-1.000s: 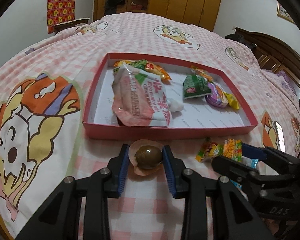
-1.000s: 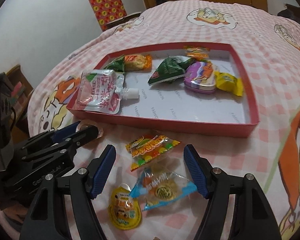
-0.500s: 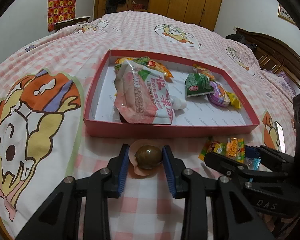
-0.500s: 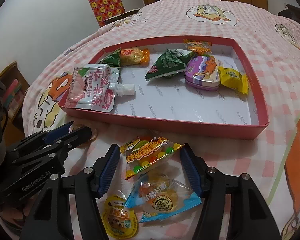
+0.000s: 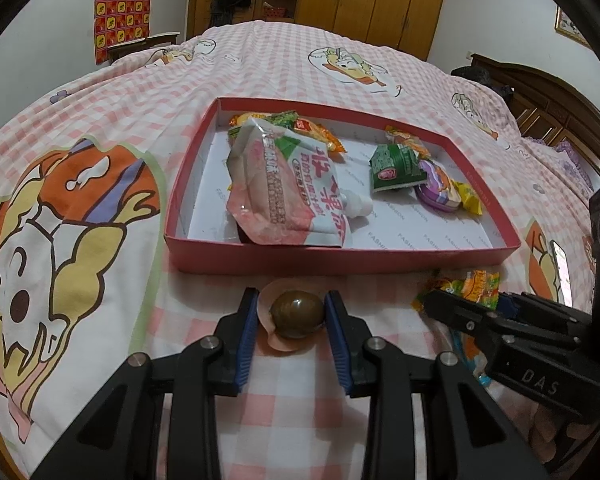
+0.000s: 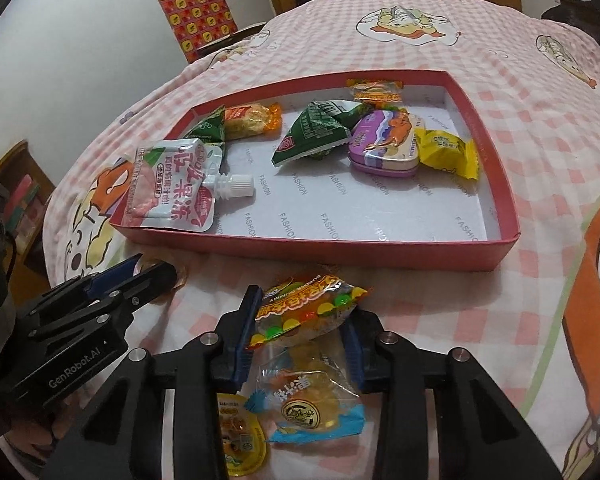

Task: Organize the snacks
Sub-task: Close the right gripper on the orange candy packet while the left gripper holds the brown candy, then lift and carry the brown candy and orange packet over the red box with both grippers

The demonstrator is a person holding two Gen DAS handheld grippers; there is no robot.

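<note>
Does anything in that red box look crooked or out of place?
Yes: the pink jelly pouch is not lying flat. Its lower edge props on the near wall of the red box at the left corner, so it sits tilted, spout pointing into the box. The other snacks inside lie on the floor.

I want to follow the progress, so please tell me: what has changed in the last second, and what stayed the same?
The right gripper moved forward and closed on the colourful candy bag, which it only straddled before. The left gripper still brackets the brown egg packet on the bedspread. The snacks in the red box did not move.
</note>
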